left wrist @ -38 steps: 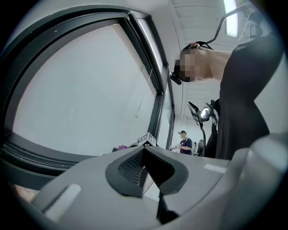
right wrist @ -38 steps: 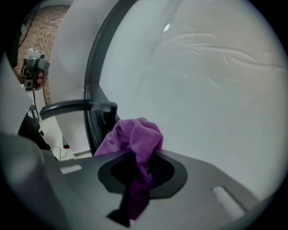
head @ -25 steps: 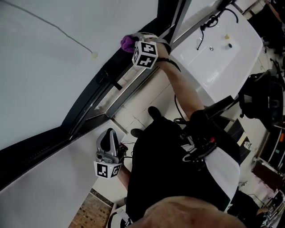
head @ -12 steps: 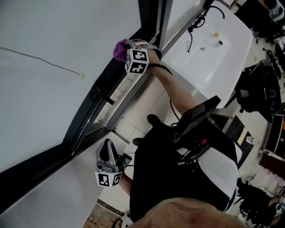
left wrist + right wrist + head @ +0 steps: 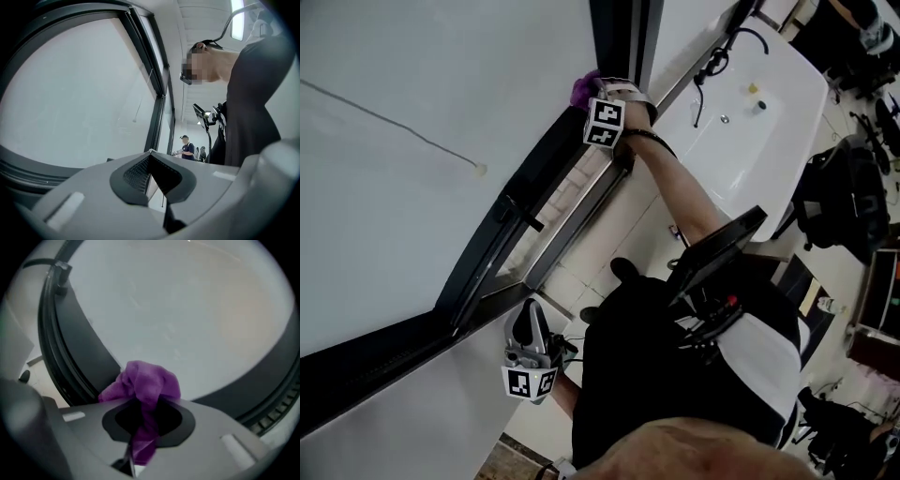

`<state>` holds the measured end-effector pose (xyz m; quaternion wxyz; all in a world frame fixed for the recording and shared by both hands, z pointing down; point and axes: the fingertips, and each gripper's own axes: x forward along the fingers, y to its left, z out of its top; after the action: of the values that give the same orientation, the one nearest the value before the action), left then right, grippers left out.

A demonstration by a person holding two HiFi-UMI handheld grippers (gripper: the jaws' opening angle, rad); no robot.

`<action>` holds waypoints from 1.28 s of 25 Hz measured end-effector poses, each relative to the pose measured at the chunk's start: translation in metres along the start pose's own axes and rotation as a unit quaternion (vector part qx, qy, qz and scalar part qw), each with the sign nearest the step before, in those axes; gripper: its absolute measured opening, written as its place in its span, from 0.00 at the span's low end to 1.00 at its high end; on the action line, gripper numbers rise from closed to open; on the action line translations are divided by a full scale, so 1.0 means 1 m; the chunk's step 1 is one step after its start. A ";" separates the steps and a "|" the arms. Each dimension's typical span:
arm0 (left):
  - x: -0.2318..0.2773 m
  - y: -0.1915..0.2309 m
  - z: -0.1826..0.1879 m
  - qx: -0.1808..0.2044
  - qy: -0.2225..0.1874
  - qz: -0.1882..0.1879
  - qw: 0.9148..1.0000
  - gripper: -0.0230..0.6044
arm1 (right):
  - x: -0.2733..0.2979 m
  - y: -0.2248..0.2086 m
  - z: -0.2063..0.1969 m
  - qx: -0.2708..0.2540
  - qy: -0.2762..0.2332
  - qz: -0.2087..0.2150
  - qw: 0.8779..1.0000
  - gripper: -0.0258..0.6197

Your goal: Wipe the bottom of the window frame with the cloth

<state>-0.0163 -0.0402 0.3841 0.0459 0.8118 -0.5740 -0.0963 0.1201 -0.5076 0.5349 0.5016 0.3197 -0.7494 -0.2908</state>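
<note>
A purple cloth [image 5: 584, 88] [image 5: 145, 385] is bunched between the jaws of my right gripper [image 5: 592, 96] [image 5: 146, 398], which is shut on it. In the head view the cloth sits against the dark bottom rail of the window frame [image 5: 546, 159], near the upright frame post [image 5: 617, 28]. The right gripper view shows the cloth in front of the dark frame [image 5: 89, 348] and the pale glass [image 5: 187, 305]. My left gripper [image 5: 528, 323] [image 5: 149, 154] hangs low beside the person's body, away from the frame, its jaws shut with nothing between them.
A white sink [image 5: 750, 112] with a dark tap stands to the right of the window. A blind cord with a small knob [image 5: 480, 170] hangs across the glass. A window handle [image 5: 514, 208] sticks out of the frame. Bags and equipment [image 5: 844, 202] lie at far right. Other people [image 5: 187, 146] stand in the distance.
My right gripper has slid the purple cloth along the bottom rail toward the upright post. The left gripper has stayed about where it was.
</note>
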 end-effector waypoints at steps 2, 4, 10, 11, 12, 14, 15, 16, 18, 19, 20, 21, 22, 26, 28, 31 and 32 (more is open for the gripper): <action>-0.002 -0.001 0.002 0.002 -0.004 0.000 1.000 0.04 | 0.005 -0.016 -0.020 -0.009 0.062 -0.018 0.998 0.13; -0.007 -0.002 0.001 0.000 -0.007 0.003 1.000 0.04 | 0.005 -0.023 -0.019 -0.043 0.094 -0.042 0.994 0.13; -0.025 0.004 0.002 -0.003 -0.018 0.020 1.000 0.04 | 0.012 -0.018 -0.031 -0.092 0.129 -0.053 0.986 0.12; -0.029 0.006 0.002 -0.004 -0.021 0.023 1.000 0.04 | 0.007 -0.017 -0.031 -0.093 0.138 -0.031 0.986 0.12; -0.033 0.007 0.003 -0.006 -0.024 0.025 0.999 0.04 | 0.004 -0.019 -0.028 -0.100 0.139 -0.025 0.985 0.13; -0.039 0.008 0.001 -0.011 -0.029 0.027 0.999 0.04 | 0.010 -0.026 -0.022 -0.139 0.122 -0.052 0.981 0.13; -0.041 0.008 0.001 -0.012 -0.030 0.026 0.999 0.04 | 0.015 -0.025 -0.024 -0.158 0.118 -0.064 0.978 0.13; -0.042 0.008 0.001 -0.012 -0.030 0.025 0.999 0.04 | 0.016 -0.021 -0.028 -0.162 0.120 -0.061 0.978 0.13; -0.046 0.009 0.004 -0.010 -0.034 0.022 0.999 0.04 | 0.004 -0.009 -0.046 -0.139 0.159 -0.011 0.977 0.12; -0.048 0.010 0.005 -0.009 -0.038 0.022 0.999 0.04 | -0.007 -0.001 -0.058 -0.131 0.191 0.026 0.972 0.13; -0.051 0.011 0.006 -0.009 -0.040 0.023 0.999 0.04 | -0.022 0.008 -0.069 -0.122 0.217 0.061 0.967 0.13; -0.056 0.012 0.007 -0.010 -0.041 0.024 0.999 0.04 | -0.040 0.018 -0.075 -0.105 0.223 0.087 0.965 0.13; -0.060 0.015 0.007 -0.011 -0.042 0.024 0.999 0.04 | -0.061 0.029 -0.072 -0.075 0.204 0.104 0.971 0.13; -0.072 0.022 0.005 -0.021 -0.045 0.027 0.998 0.04 | -0.163 0.056 0.001 0.103 -0.037 0.149 0.983 0.13; -0.073 0.021 0.008 -0.021 -0.048 0.020 0.998 0.04 | -0.229 0.049 0.059 0.183 -0.218 0.167 0.944 0.13; -0.064 0.024 0.017 -0.014 -0.061 -0.006 0.998 0.04 | -0.341 0.038 0.138 0.260 -0.447 0.204 0.831 0.13; -0.063 0.026 0.022 -0.009 -0.066 -0.011 0.998 0.04 | -0.370 0.044 0.158 0.264 -0.493 0.221 0.799 0.13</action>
<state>-0.0647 0.0112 0.3740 0.0147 0.8094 -0.5663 -0.1551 0.0720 -0.1768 0.3066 0.0115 0.0796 -0.9935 -0.0811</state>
